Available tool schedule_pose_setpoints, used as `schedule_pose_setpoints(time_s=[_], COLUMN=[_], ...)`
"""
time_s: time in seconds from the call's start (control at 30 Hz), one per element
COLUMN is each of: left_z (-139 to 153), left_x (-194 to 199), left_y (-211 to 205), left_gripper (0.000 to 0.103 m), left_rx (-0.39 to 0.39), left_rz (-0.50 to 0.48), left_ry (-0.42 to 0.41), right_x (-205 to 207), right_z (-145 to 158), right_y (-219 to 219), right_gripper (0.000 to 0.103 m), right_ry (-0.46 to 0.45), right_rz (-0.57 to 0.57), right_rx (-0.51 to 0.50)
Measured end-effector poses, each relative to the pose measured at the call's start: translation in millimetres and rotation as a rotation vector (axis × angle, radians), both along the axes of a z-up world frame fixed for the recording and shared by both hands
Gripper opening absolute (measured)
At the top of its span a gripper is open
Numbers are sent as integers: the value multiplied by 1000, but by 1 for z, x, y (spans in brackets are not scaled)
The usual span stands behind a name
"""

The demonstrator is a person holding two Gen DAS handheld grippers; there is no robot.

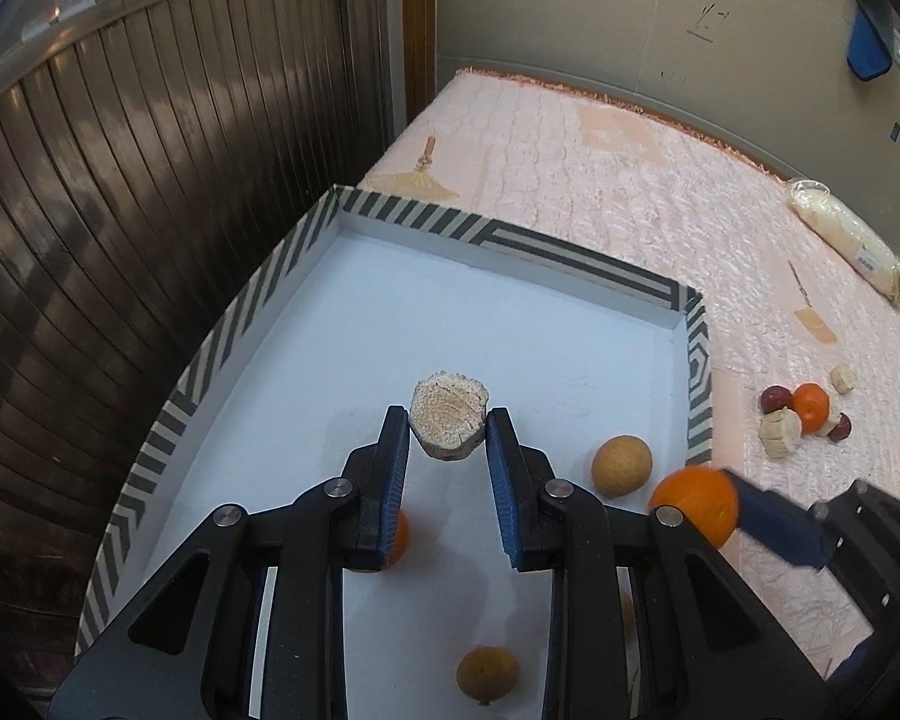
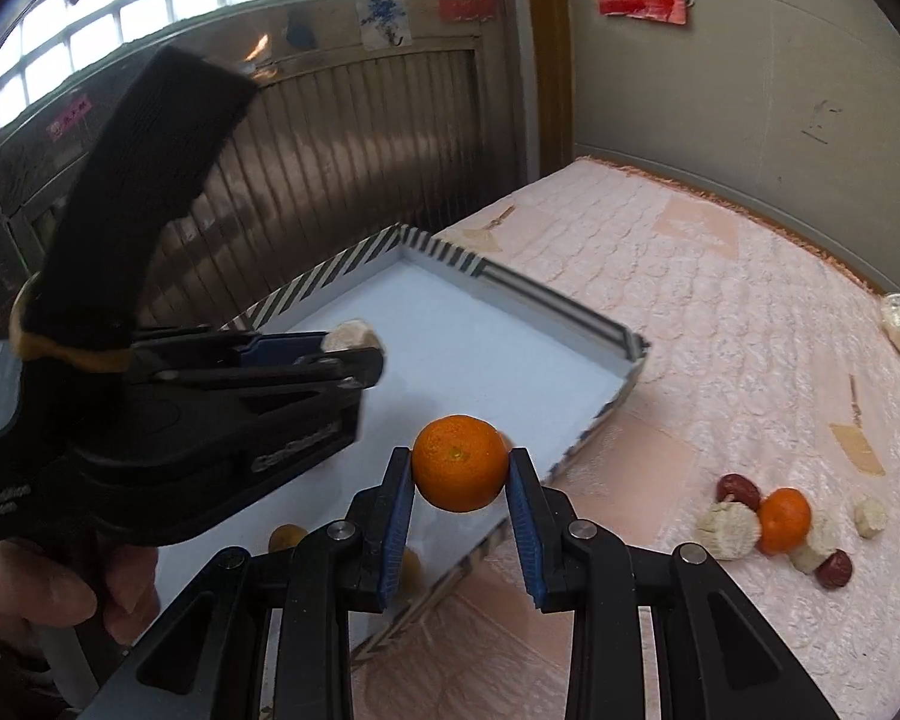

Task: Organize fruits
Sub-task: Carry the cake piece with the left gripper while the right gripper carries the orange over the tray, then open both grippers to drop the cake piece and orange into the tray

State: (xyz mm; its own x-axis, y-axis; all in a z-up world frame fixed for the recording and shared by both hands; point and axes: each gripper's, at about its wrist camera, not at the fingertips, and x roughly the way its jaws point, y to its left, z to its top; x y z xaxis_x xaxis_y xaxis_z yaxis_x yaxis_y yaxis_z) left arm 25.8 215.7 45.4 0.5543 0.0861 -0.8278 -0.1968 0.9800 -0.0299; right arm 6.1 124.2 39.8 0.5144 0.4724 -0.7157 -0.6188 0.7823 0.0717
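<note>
Both loaded: left gripper [image 1: 448,429] clamps corn chunk [image 1: 448,423] with tray floor [image 1: 480,324] directly beneath, right gripper [image 2: 460,468] pinches orange [image 2: 460,462] just outside tray rim [image 2: 594,420].

Pink quilted mattress [image 1: 600,180], dark slatted shutter [image 1: 120,210] (left side), wrapped cabbage [image 1: 846,240]

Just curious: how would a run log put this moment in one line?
left fingers: gripping corn piece | right fingers: gripping orange | both above tray

Both grippers [image 1: 447,429] [image 2: 459,471] are black plastic with silver rivets, blue ribbed linings (finely grooved) inside the jaws.
</note>
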Motion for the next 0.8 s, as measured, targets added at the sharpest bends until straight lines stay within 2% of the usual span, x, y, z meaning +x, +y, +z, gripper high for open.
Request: schedule_pose_setpoints(time_s=[0.57,0.8], left_z=[-20,-22], left_x=[18,18], left_y=[10,13], left_gripper=[25,25], left_rx=[-47,-52], left_rz=[13,26], left_ry=[73,79], right_x=[1,2], right_z=[-27,-36], right_y=[35,45], right_gripper=[30,30], right_ry=[48,71], right_rz=[89,112], right_rx=[-35,-30])
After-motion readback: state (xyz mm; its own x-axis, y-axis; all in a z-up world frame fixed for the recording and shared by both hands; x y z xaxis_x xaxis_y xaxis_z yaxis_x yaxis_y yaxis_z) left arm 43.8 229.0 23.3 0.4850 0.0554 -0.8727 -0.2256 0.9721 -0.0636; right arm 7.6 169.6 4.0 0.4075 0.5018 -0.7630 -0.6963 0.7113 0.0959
